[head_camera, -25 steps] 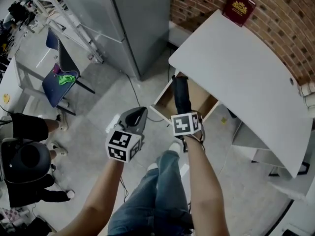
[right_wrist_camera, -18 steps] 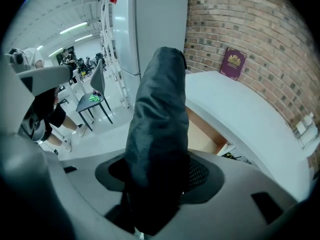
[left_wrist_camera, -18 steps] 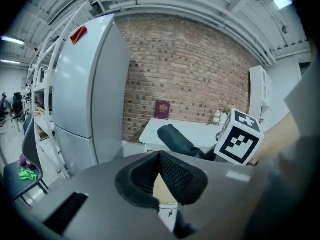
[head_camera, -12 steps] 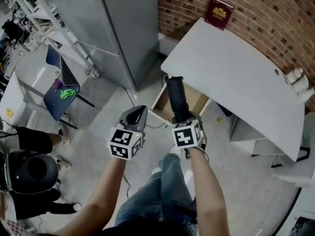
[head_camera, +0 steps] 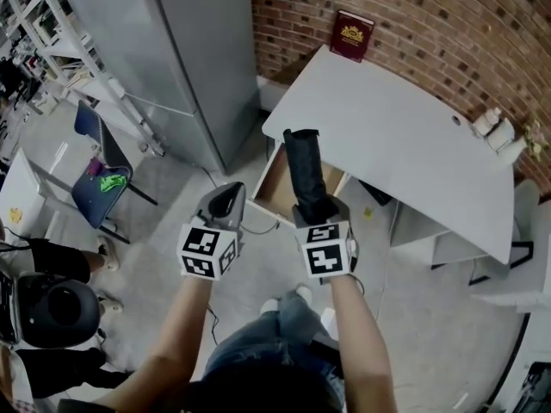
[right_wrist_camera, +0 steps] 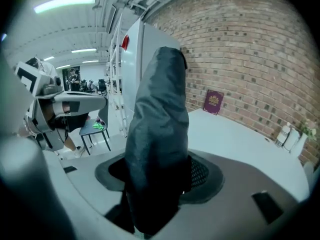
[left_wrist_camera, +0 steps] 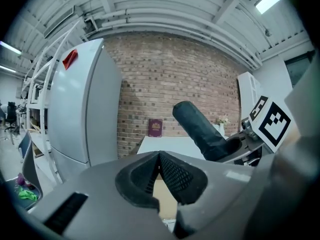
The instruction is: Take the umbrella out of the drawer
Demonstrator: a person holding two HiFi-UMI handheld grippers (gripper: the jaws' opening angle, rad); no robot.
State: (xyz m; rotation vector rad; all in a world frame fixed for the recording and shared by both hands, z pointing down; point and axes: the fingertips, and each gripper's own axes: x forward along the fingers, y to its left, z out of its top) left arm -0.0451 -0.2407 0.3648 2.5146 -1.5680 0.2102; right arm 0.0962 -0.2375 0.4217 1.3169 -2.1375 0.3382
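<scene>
A folded black umbrella (head_camera: pixel 304 172) in its sleeve stands clear of the open wooden drawer (head_camera: pixel 272 189) under the white desk (head_camera: pixel 405 144). My right gripper (head_camera: pixel 315 211) is shut on its lower end, and the sleeve (right_wrist_camera: pixel 159 124) fills the space between the jaws and sticks out past them. Just to its left, my left gripper (head_camera: pixel 229 194) is shut with nothing in it, its pads (left_wrist_camera: pixel 170 171) meeting at the tips. The umbrella (left_wrist_camera: pixel 200 129) also shows at the right of the left gripper view.
A dark red book (head_camera: pixel 352 35) leans on the brick wall at the desk's back. A tall grey cabinet (head_camera: pixel 185 58) stands left of the drawer. A blue chair (head_camera: pixel 96 188) and a seated person (head_camera: pixel 52 308) are at far left. Small bottles (head_camera: pixel 495 132) sit at the desk's right end.
Both grippers have risen. The right one has lifted the umbrella up out of the drawer and tilted it more upright. The left gripper stayed shut beside it.
</scene>
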